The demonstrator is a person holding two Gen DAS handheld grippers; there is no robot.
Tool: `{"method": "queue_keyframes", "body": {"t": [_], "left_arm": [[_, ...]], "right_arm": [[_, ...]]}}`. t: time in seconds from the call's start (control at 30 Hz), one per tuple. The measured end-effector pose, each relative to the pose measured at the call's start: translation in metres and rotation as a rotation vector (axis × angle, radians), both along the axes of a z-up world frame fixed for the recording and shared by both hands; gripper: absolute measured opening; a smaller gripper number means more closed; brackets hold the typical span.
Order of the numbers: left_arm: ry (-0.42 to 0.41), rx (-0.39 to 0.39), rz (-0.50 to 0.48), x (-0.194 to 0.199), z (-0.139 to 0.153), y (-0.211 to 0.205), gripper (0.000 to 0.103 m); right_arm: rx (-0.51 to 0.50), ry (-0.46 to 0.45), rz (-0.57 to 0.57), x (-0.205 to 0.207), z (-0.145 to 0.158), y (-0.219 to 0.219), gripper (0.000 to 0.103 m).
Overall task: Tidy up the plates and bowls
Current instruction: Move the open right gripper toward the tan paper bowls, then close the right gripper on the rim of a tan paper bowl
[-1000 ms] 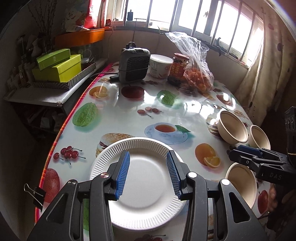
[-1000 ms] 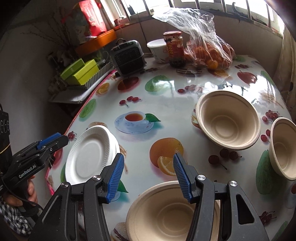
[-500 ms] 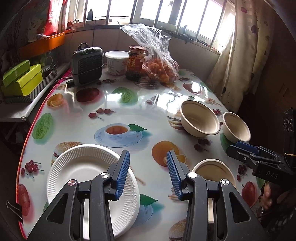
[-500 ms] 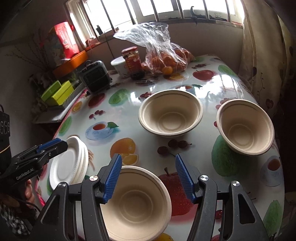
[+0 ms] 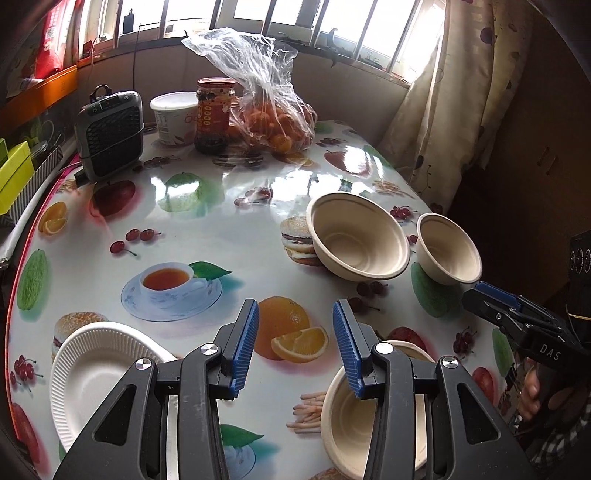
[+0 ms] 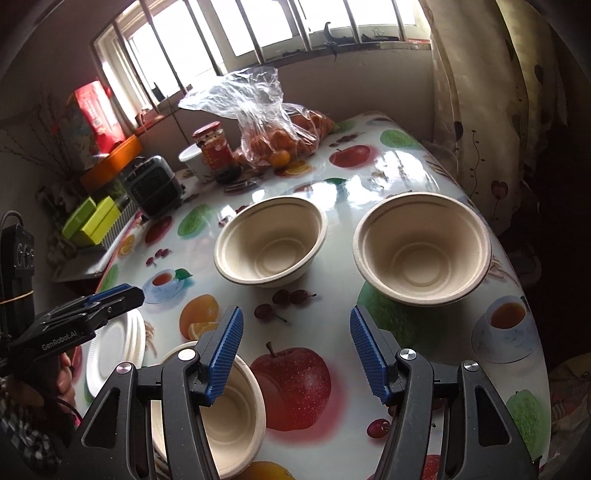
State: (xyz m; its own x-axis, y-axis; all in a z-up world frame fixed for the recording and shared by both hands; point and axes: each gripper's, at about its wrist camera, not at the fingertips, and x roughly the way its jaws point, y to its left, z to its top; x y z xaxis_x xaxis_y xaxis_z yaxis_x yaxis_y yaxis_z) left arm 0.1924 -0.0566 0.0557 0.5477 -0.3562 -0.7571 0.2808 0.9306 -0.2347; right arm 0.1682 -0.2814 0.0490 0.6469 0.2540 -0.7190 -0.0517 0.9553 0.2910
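Bowl-gathering step judged in hand: right hand-held gripper [image 6: 295, 350] and left hand-held gripper [image 5: 293, 347] are held wide open and empty, three bowls [image 6: 271, 245] are spread on the desk [image 6: 388, 173], plates [image 5: 96, 373] are stacked lower left; nesting is called for next.

Home dining nook. Fruit-print oilcloth on table [image 5: 258, 229], bagged oranges [image 5: 273, 122], sauce jar [image 5: 215, 110], tub [image 5: 173, 118], small heater [image 5: 109, 136]. Barred window [image 6: 258, 33], patterned curtain [image 6: 480, 92], cluttered side shelf [image 6: 92, 225].
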Motion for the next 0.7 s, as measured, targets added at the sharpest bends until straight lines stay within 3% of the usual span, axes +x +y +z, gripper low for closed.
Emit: {"method": "queue_keyframes", "body": {"t": [0.57, 0.7], "left_arm": [[0.047, -0.031, -0.006, 0.079, -0.009, -0.029, 0.043], [0.072, -0.04, 0.014, 0.096, -0.016, -0.033, 0.043]], "right_arm": [[0.028, -0.005, -0.005, 0.05, -0.011, -0.007, 0.06], [0.025, 0.003, -0.001, 0.059, -0.017, -0.006, 0.055]]}}
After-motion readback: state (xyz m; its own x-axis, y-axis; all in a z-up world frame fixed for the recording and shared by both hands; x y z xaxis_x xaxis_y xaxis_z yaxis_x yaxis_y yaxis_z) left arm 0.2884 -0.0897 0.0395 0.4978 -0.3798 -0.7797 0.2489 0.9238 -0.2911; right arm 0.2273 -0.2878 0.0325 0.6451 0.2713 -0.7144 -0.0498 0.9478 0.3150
